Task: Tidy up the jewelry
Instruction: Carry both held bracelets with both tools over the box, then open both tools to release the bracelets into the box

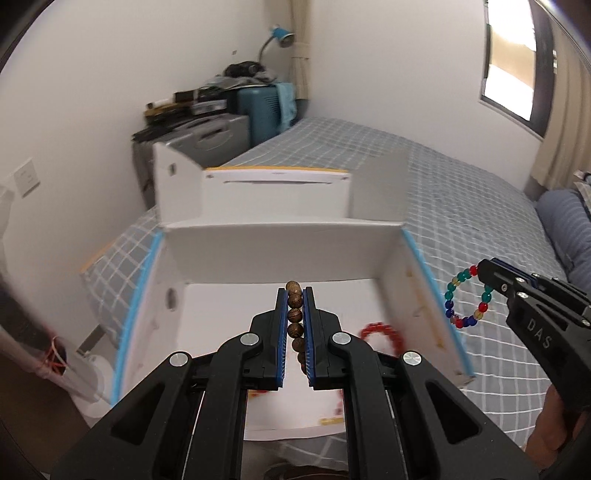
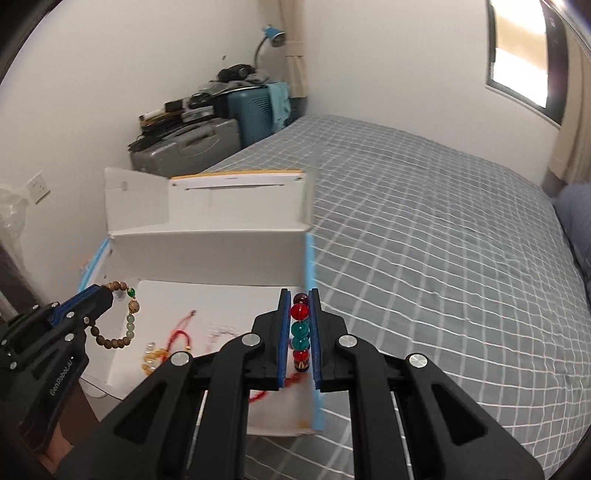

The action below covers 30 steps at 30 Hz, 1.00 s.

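A: Where's the box?
B: On the bed, lid up at its far side. Suitcases behind it, by the wall.
A: Left gripper?
B: Over the box, clamping a bracelet.
A: Right gripper?
B: Over the box's right wall, gripping a beaded loop. Loose pieces lie in the box.

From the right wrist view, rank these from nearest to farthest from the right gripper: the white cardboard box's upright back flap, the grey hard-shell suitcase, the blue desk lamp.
From the right gripper:
1. White cardboard box's upright back flap, just ahead and left, on the bed.
2. Grey hard-shell suitcase, beyond the box against the wall.
3. Blue desk lamp, highest and farthest, in the corner.
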### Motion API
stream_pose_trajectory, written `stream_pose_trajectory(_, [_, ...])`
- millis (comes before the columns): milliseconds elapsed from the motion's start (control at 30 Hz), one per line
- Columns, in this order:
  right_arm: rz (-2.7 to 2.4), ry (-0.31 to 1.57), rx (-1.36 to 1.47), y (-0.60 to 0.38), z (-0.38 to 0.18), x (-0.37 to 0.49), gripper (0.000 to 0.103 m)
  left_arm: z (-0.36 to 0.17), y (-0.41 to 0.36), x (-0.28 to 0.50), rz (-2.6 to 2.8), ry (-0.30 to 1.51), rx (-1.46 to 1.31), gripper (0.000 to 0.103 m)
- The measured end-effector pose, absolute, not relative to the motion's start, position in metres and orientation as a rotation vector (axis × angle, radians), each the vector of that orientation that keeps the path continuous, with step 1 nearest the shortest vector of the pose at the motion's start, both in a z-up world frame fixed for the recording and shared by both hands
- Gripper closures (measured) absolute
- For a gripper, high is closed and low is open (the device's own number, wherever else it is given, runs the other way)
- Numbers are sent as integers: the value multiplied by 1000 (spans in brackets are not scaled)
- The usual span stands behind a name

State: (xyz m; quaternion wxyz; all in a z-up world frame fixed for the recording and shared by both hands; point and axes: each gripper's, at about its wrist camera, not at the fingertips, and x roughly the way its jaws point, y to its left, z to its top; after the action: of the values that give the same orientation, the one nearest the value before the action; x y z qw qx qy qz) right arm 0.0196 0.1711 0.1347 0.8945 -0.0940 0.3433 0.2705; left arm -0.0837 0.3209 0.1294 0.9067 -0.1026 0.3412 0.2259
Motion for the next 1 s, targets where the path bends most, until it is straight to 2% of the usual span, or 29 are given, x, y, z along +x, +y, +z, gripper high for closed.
stream_pose_trajectory(533, [569,851,-266,237,60,20,94,68,376,-93,530,821,-282,96])
stream_pose_trajectory(1000, [550,904,-280,238,37,26,94,43,382,-80,539,885,-290,95])
